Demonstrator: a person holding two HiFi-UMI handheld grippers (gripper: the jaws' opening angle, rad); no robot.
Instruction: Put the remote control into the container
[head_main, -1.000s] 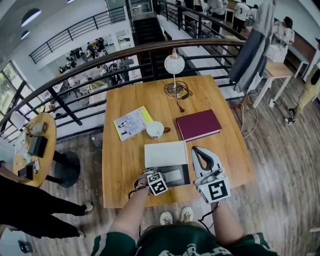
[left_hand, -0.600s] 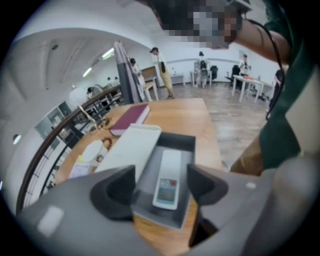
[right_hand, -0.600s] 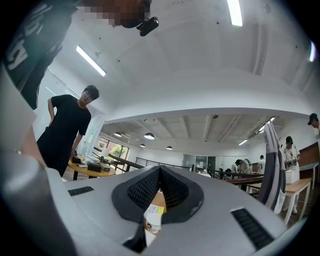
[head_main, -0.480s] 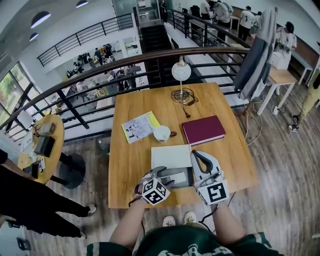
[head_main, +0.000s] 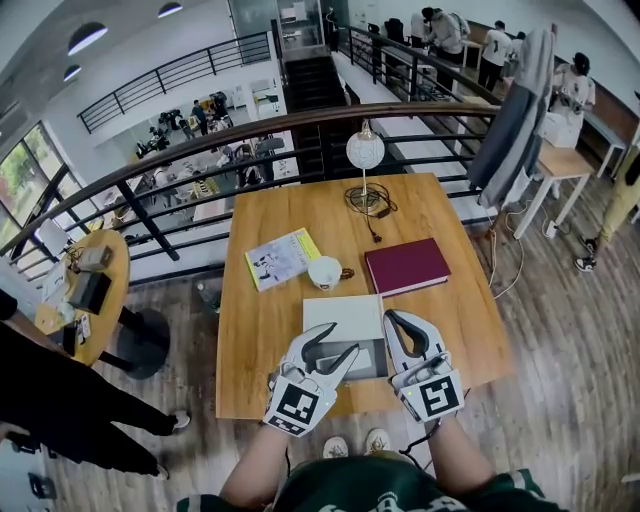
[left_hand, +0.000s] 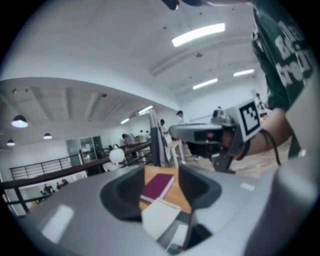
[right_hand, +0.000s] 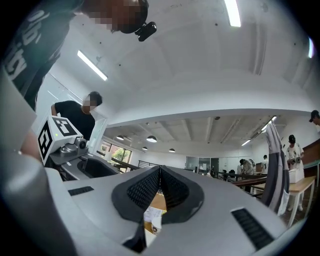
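A dark grey tray-like container (head_main: 372, 360) lies near the table's front edge, with a white panel (head_main: 343, 315) just behind it. On the tray rests a pale grey flat piece (head_main: 343, 358) that looks like the remote control. My left gripper (head_main: 332, 346) reaches over the tray from the front left. Its jaws are apart and closing, with nothing pressed between them. In the left gripper view (left_hand: 162, 171) the gap shows the maroon book (left_hand: 157, 186) and the white panel (left_hand: 160, 217). My right gripper (head_main: 391, 318) is shut and empty beside the tray's right end (right_hand: 160, 171).
Further back on the wooden table (head_main: 260, 340) are a maroon book (head_main: 405, 265), a white cup (head_main: 324, 272), a booklet (head_main: 279, 257), and a round lamp (head_main: 365, 151) with a coiled cable (head_main: 367, 198). A railing (head_main: 200, 150) runs behind the table, and a coat (head_main: 515, 110) hangs at the right.
My left gripper has swung from the table's front edge, so its jaws now reach over the dark tray. The right gripper has barely moved.
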